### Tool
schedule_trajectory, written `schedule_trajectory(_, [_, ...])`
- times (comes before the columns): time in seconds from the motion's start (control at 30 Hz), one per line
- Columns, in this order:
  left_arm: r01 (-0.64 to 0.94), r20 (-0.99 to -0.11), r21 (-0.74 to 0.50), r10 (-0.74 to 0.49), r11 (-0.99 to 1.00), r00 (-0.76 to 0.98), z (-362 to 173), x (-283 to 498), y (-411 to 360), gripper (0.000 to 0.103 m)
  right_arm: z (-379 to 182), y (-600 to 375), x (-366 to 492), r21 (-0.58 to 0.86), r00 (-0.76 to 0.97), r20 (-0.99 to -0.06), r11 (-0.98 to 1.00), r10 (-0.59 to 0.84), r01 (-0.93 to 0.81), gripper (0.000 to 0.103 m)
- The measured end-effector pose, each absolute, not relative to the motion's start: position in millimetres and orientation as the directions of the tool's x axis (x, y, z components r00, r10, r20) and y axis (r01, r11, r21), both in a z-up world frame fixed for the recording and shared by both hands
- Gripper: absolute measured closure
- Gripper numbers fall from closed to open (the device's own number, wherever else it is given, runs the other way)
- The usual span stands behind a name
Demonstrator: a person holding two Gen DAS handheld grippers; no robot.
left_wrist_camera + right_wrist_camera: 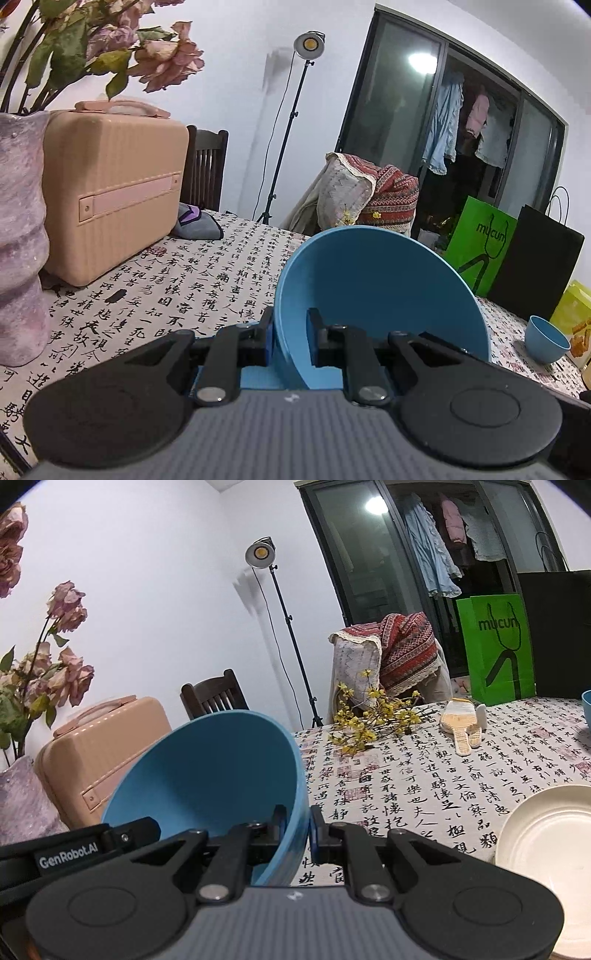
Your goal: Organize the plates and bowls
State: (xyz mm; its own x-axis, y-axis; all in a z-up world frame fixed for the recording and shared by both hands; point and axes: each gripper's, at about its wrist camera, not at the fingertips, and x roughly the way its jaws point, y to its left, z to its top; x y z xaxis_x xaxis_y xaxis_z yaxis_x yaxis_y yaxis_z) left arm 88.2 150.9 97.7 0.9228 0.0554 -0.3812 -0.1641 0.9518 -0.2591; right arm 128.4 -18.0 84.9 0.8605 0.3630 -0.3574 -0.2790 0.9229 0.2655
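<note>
While each tool, left (290, 341) and right (297, 829), is clamped on opposite rims of the large blue bowl (369, 295), held tilted above the tabletop (424, 775), the carry seems underway, next needing a level set-down, perhaps by the cream plate (550, 864).

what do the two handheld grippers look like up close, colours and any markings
Both match: the left gripper and right gripper have a ribbed grey body, black linkage arms on silver pivots with round black end caps, and black fingers with blue pads. White "GenRobot.AI" lettering appears on a black part in the right wrist view.
</note>
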Motion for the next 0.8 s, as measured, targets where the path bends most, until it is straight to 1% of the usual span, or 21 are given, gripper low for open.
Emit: schedule_trajectory(0.8, [-0.222,-0.376,-0.257,0.114,0.941,0.919,89.1,85.2,166.8,0.087,79.5,3.5,136.9,0.256,0.833,-0.373,0.909,0.407,-0.330,0.091])
